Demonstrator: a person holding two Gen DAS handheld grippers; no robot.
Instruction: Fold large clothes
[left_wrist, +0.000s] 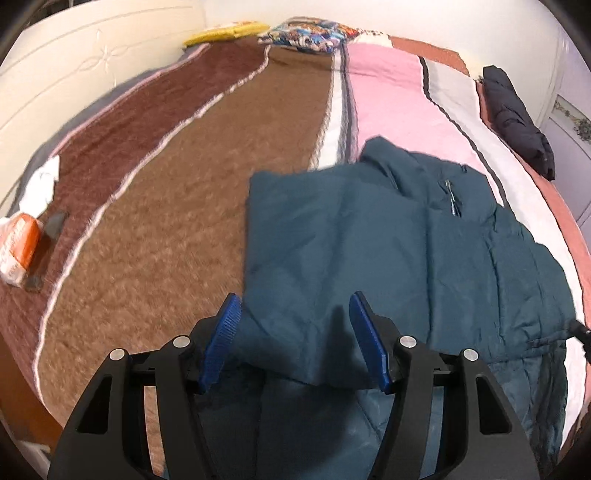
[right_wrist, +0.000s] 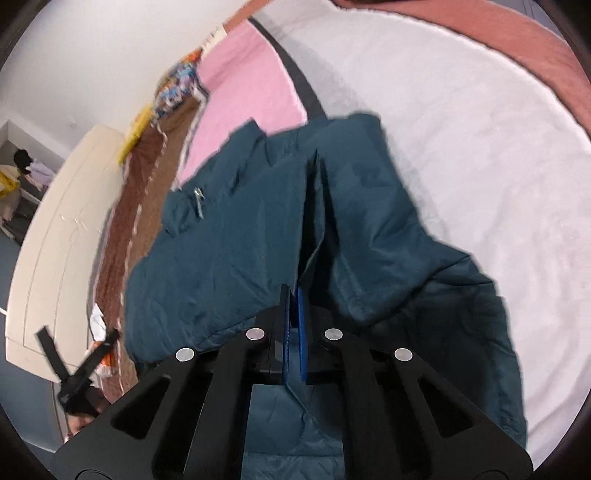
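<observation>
Pinching a fold of the teal jacket, my right claw is clamped on the fabric so I can carry it over. My left claw hangs spread apart over a folded flap, holding nothing. The jacket lies mid-bed, toward the near edge.

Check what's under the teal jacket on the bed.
The teal jacket lies across the brown blanket, the pink panel and the white panel. What lies directly beneath it is covered.
</observation>
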